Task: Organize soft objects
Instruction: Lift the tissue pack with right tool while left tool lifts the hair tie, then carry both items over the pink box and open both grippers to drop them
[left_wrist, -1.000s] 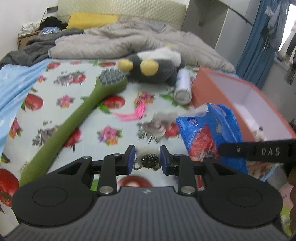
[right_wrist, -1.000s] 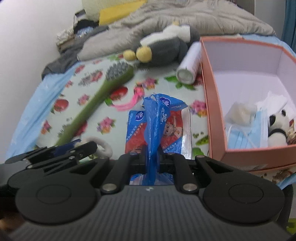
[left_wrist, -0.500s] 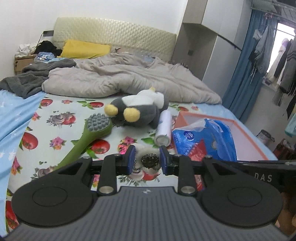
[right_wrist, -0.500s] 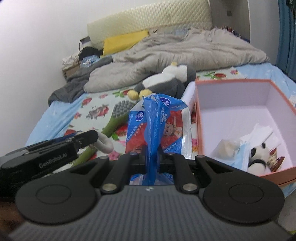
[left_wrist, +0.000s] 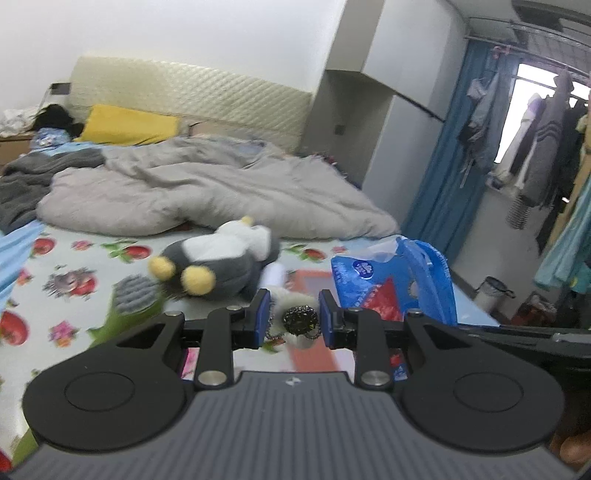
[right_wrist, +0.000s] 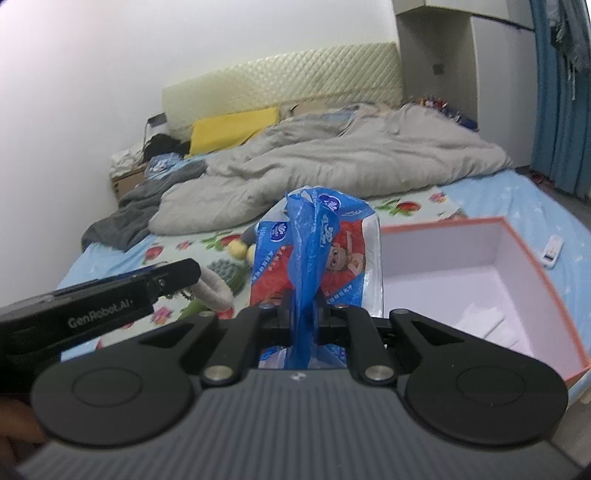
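Right gripper (right_wrist: 303, 316) clenched on blue tissue pack (right_wrist: 317, 254) (box (right_wrist: 524, 266) at right); left gripper (left_wrist: 294, 318) grasping white scrunchie (left_wrist: 295, 317), plush penguin (left_wrist: 218, 258) beyond.

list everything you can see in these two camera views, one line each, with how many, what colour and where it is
tissue pack: one, blue and red plastic, hanging from the right tool, beside the box
hair tie: one, white fluffy loop with a dark sparkly ornament, between the left tool's fingers
plush penguin: one, grey and white with yellow feet, lying on the fruit-print sheet
brush: one, green with grey bristles, on the sheet left of the penguin
box: one, orange outside, white inside, open, on the bed at right; white items lie inside
duvet: one, grey, bunched mid-bed
pillow: one, yellow, by the headboard
curtain: one, blue, by the window
left tool: one, black with blue pads
right tool: one, black, clamped on the pack's wrapper
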